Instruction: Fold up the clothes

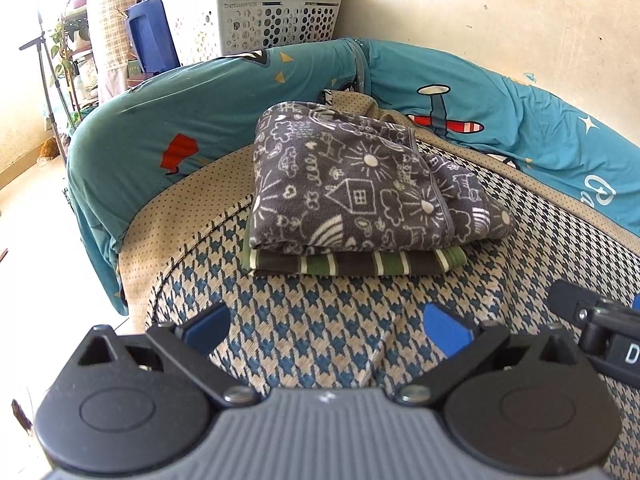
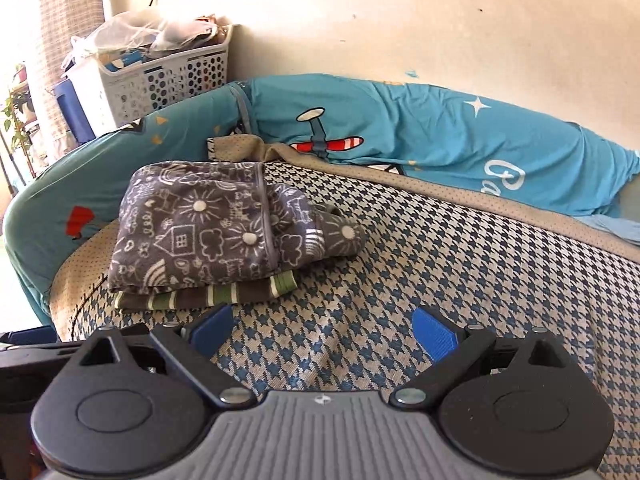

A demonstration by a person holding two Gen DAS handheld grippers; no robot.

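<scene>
A folded grey cloth with white doodle drawings (image 1: 352,184) (image 2: 216,224) lies on top of a folded green, white and brown striped cloth (image 1: 352,262) (image 2: 208,294). The stack rests on a blue-and-beige houndstooth cover (image 1: 340,332) (image 2: 420,264). My left gripper (image 1: 326,328) hovers just in front of the stack, open, with nothing between its blue pads. My right gripper (image 2: 324,334) sits to the right of the stack and nearer to me, also open and empty. Part of the right gripper's black body (image 1: 596,320) shows at the right edge of the left wrist view.
Teal cushions with aeroplane prints (image 1: 460,92) (image 2: 400,132) line the back and left of the cover. A white laundry basket (image 1: 256,16) (image 2: 160,76) full of items stands behind them against the cream wall. Houndstooth cover stretches to the right of the stack.
</scene>
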